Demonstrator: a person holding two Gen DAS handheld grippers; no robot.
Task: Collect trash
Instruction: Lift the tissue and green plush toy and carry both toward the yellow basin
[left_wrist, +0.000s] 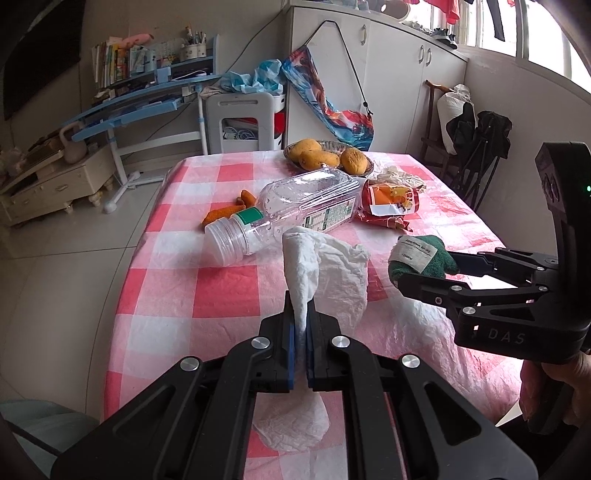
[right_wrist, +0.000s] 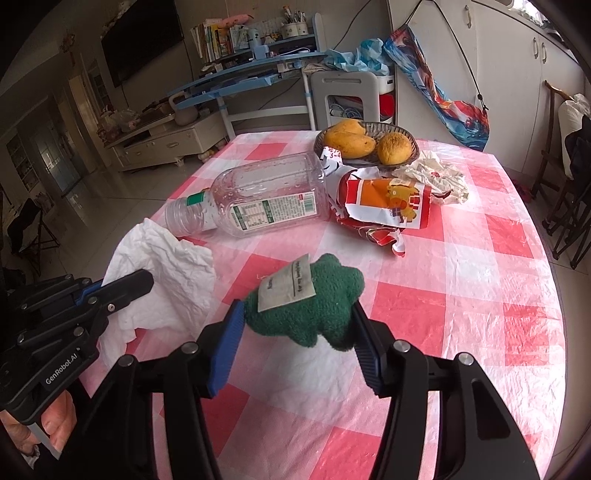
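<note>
Between the pressed-together left tongs (left_wrist: 306, 317), a crumpled white tissue (left_wrist: 325, 273) is pinched, hanging up and forward above the table (left_wrist: 221, 291). Ahead lies the empty plastic bottle (left_wrist: 291, 210), its long axis crosswise, cap toward the left, nearer this hand.

From the right wrist, the right tongs (right_wrist: 299, 321) clamp a green plush piece (right_wrist: 310, 314); the red wrapper (right_wrist: 384, 206) lies ahead, beside the bottle's base.

The left gripper (left_wrist: 300, 314) pinches a crumpled white tissue (left_wrist: 325, 266) at the view's six o'clock. At three o'clock the right gripper (left_wrist: 413, 275) clamps a green plush toy (left_wrist: 421, 258). Toward twelve o'clock an empty plastic bottle (left_wrist: 291, 210) lies on its side on the checked tablecloth (left_wrist: 229, 280), just beside a red wrapper (left_wrist: 388, 203).
</note>
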